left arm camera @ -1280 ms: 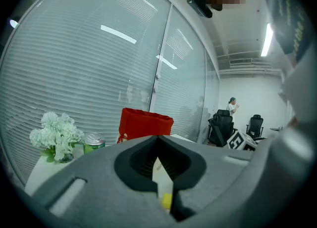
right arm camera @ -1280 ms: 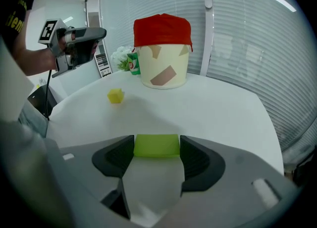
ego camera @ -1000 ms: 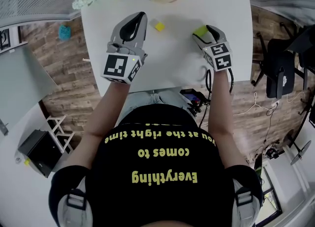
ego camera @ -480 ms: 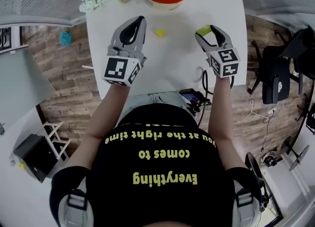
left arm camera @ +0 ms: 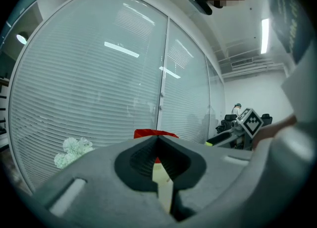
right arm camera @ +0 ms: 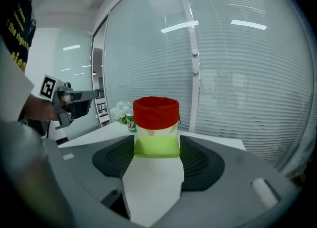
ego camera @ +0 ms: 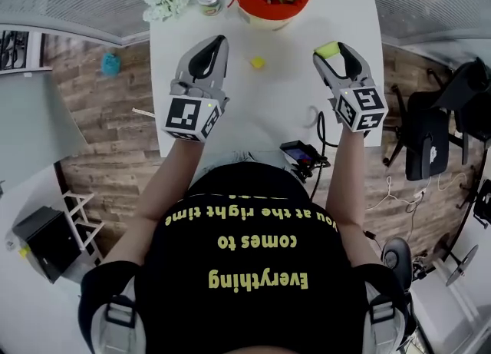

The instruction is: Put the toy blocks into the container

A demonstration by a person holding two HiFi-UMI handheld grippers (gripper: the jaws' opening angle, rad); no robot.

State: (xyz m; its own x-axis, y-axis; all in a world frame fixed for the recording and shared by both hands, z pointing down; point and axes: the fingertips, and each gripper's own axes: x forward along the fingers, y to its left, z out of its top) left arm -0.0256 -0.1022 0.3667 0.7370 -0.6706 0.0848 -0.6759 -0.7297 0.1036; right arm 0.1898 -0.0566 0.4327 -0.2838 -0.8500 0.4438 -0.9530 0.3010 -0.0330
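Right tongs (ego camera: 331,54) are pinching the lime-green block (right arm camera: 156,147) square between the pads. Compared with a second ago they've lifted it off the table (ego camera: 268,114) and swung it round to face the red container (right arm camera: 155,113), which now sits dead ahead of them, just beyond the block. So that grab looks done and what's left is the carry and drop.

Left tongs (left arm camera: 159,157) are pressed together with nothing in them, and haven't really moved. They're parked off to the left, level with the right pair. The container rim peeks out right past their tips.

Ahead of both tongs and between them, a small yellow block (ego camera: 258,61) is sitting loose on the table, short of the container, so I'd guess it goes in next. The container already has a bunch of blocks in it.
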